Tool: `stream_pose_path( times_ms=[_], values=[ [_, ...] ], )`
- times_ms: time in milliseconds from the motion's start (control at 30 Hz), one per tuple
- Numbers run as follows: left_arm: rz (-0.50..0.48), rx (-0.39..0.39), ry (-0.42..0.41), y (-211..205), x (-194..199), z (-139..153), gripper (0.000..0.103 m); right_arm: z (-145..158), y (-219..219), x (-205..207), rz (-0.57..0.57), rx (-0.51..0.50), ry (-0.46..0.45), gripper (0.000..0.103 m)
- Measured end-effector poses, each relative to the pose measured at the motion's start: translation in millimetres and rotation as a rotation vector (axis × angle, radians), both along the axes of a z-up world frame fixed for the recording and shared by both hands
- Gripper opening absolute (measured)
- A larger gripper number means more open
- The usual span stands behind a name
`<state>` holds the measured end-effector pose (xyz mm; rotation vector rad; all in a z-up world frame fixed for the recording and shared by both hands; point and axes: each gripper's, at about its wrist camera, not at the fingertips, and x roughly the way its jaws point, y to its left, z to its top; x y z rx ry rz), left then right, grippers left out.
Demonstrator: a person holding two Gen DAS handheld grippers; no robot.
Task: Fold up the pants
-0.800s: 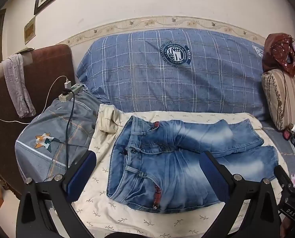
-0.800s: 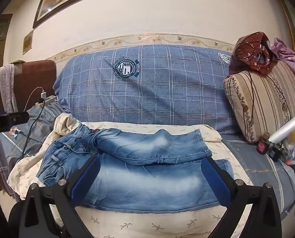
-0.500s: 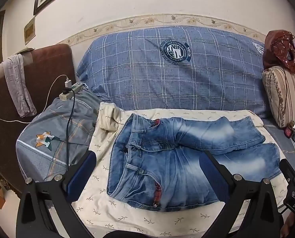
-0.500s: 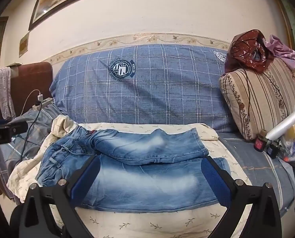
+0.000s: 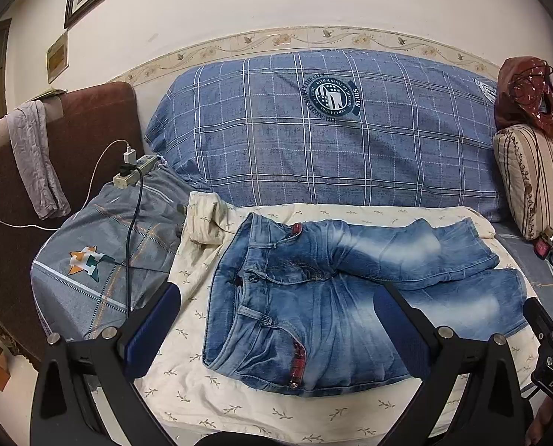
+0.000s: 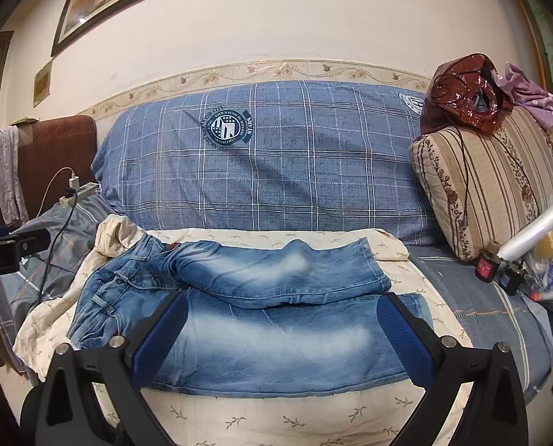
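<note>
**Mia:** What was closest to the cameras?

**Ben:** The two grabbers. The left gripper (image 5: 276,319) had its fingers spread wide with nothing in them. The right gripper (image 6: 282,329) was spread just as wide and empty too. Both hung above the bed, tipped down a bit, not touching the cloth.

**Mia:** And where were the jeans (image 5: 336,297)?

**Ben:** They lay flat on the cream sheet (image 5: 239,405), just past the fingers. In the left view the waist (image 5: 224,304) was at about 9 o'clock of the jeans and the leg ends (image 5: 499,278) at 3 o'clock. The far leg lay a bit crooked over the near one, so they looked half folded, long way.

**Mia:** How would they feel to pick up?

**Ben:** I think thick and a bit heavy for cloth. Soft, so they bend and droop, but not slippery, and they can't break. The waist is the fat, stiff part.

**Mia:** So where should you pinch?

**Ben:** My guess: the left one at the waist edge, the right one at the leg ends (image 6: 384,290), near 3 o'clock in its view. Grab both layers, or one slides away.

**Mia:** What was behind?

**Ben:** A big blue checked pillow (image 5: 332,141) at 12 o'clock, then the wall. A striped cushion (image 6: 492,186) sat at 2 o'clock.
</note>
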<state>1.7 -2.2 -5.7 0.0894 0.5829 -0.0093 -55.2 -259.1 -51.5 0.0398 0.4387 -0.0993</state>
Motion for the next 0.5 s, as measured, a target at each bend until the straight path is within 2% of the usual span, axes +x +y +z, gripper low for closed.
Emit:
stream_pose_path(
  times_ms=[500],
  values=[
    [0.008, -0.001, 0.000, 3.7, 0.0, -3.8, 0.103, 3.2, 1.6, 0.3, 0.005, 0.003, -0.001, 0.103]
  ],
)
